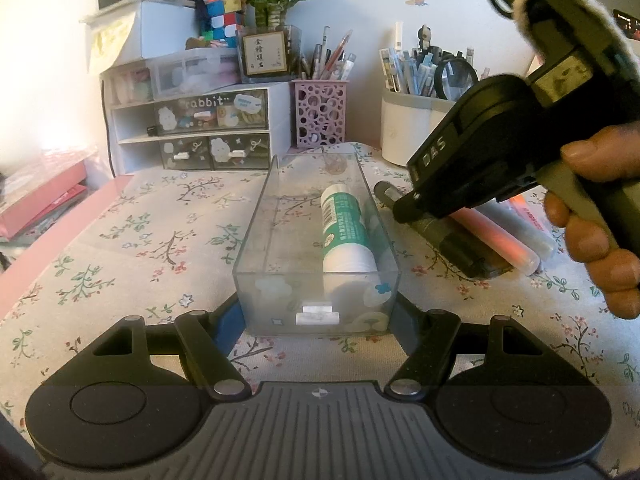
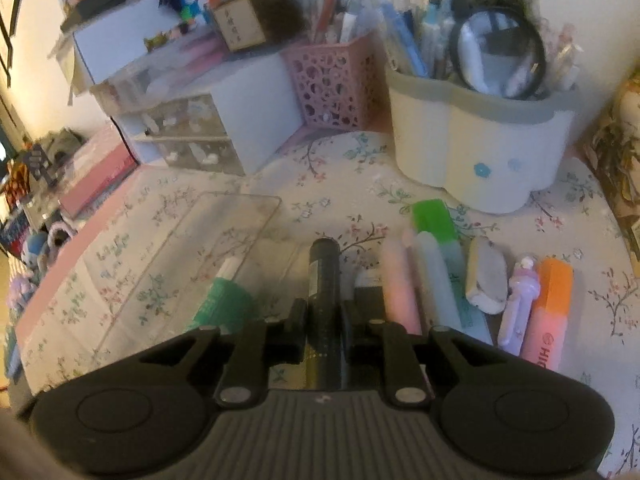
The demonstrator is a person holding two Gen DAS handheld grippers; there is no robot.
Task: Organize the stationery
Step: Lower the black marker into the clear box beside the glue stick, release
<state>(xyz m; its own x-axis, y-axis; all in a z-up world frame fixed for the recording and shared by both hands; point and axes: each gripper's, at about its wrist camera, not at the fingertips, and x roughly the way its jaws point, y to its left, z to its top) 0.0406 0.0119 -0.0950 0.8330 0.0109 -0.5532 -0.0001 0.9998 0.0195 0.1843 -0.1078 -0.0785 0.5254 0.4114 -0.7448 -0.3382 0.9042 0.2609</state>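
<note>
Your right gripper grips the black marker, just right of the clear drawer. Lift it level; your left gripper brackets the drawer's near end, contact unclear.

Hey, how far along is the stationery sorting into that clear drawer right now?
Done: one green-and-white glue stick lies inside the clear plastic drawer, which the left gripper holds by its front end. In hand: the right gripper is closed around a dark cylindrical marker beside the drawer. Left: the green highlighter, pink pen, grey eraser and orange highlighter lie on the floral cloth.
</note>
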